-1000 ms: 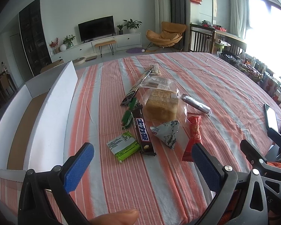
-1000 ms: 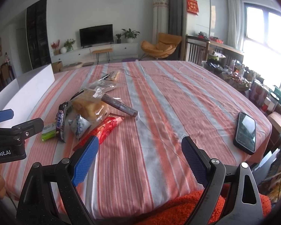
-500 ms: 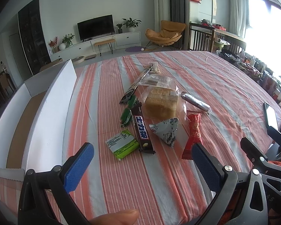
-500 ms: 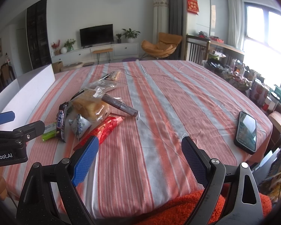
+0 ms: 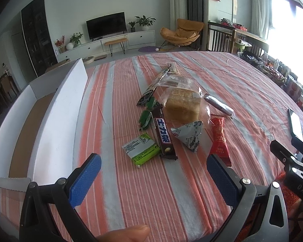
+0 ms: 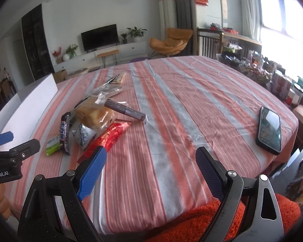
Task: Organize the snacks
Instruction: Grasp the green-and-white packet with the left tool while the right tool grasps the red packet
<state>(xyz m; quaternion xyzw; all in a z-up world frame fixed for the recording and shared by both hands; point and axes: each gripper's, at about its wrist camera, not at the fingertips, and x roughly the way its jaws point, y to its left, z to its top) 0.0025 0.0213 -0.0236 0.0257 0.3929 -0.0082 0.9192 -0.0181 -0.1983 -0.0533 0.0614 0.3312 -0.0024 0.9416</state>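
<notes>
Above the striped tablecloth, left tool and right tool both spread wide, empty-handed.

Occlusions and cut-offs:

- Green packet: partly covered by the chocolate bar lying across it.
- Bread bag: hides the near end of the dark stick packet.
- White box: cut off at 9 o'clock by the frame edge.
- Phone: lower end hidden behind the right gripper body.
- Small-packet print: too small to read.
</notes>
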